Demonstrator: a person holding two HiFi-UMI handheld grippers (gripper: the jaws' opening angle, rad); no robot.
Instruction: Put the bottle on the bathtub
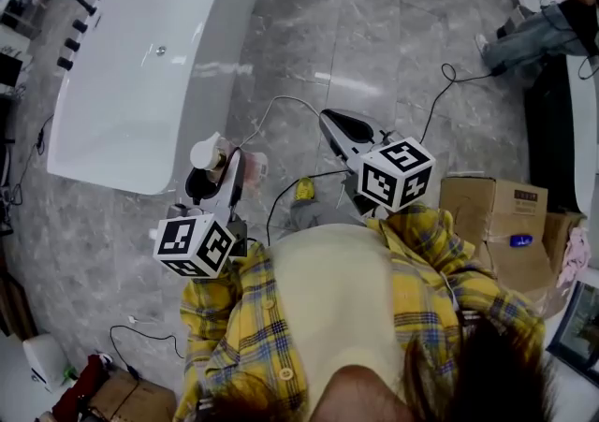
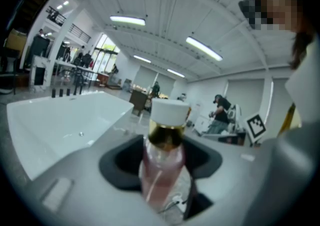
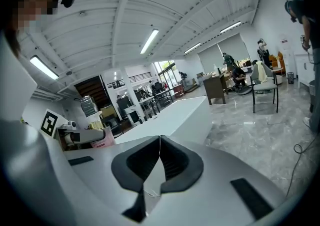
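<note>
A pink bottle (image 2: 161,170) with a gold neck and white cap stands between the jaws of my left gripper (image 2: 162,167), which is shut on it. In the head view the bottle (image 1: 208,156) sits at the tip of the left gripper (image 1: 213,172), just right of the white bathtub (image 1: 140,65). The tub (image 2: 55,125) lies ahead and to the left in the left gripper view. My right gripper (image 3: 159,162) is shut with nothing in it, held in the air to the right (image 1: 339,127). The bathtub (image 3: 175,117) shows beyond it too.
Cardboard boxes (image 1: 496,224) stand on the marble floor at right. Cables (image 1: 281,111) trail across the floor. A seated person (image 1: 543,22) is at the far right. Black taps (image 1: 80,8) line the tub's far side.
</note>
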